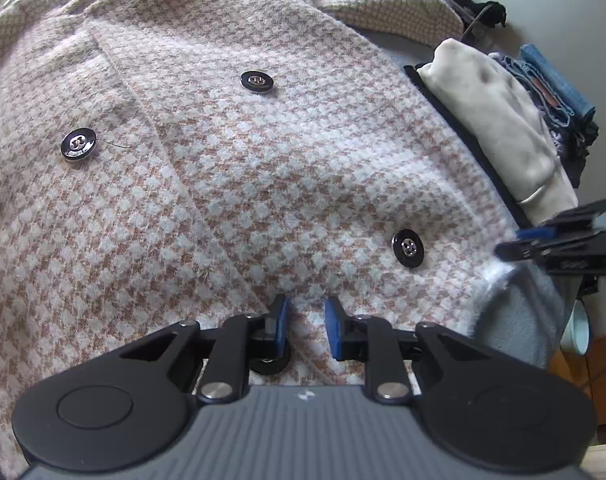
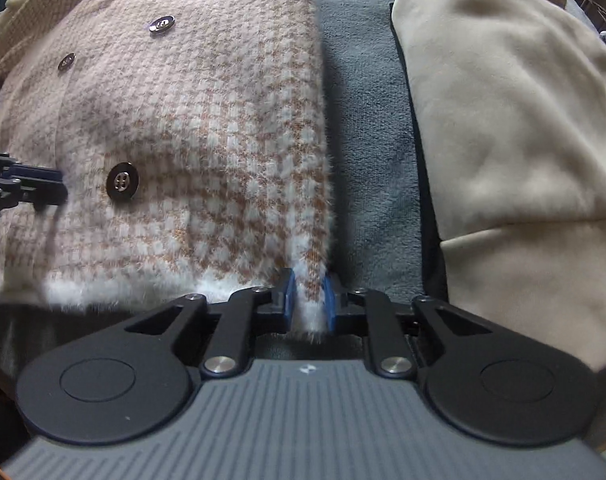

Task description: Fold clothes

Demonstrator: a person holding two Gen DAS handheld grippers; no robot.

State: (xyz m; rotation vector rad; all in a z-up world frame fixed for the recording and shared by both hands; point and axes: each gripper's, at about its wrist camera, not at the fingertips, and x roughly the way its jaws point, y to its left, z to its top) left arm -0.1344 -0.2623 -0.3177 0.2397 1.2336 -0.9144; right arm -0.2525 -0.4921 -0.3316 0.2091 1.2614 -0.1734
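While the left wrist view looks down on the houndstooth jacket (image 1: 231,168) spread flat over the grey blanket (image 1: 515,320), the left gripper (image 1: 306,330) hovers low at the hem with its jaws a little apart, cloth showing between the blue pads (image 1: 281,326), and I cannot tell whether they actually press on it. One dark button (image 1: 270,365) sits right under the left finger, and that's a hazard: a pinch landing on the button rather than on fabric would likely slip. Off to the right, the right gripper (image 1: 559,240) sits at the jacket's corner, just beside the folded cream garment (image 1: 499,132) and the folded jeans (image 1: 555,84) behind it. Over to the right wrist view: the right gripper (image 2: 307,300) has the fuzzy white corner of the hem (image 2: 313,312) between its narrowly parted jaws, seemingly pinching it, though only by the very edge. That's the risk here: so shallow a bite on fluffy knit could pull free once the corner is lifted, and the fold would go crooked. The cream garment (image 2: 515,140) lies near, across a strip of blanket (image 2: 367,128), so a wide swing could drag or topple it. As for containers, none shows in either view; the folded clothes lie loose on the blanket.
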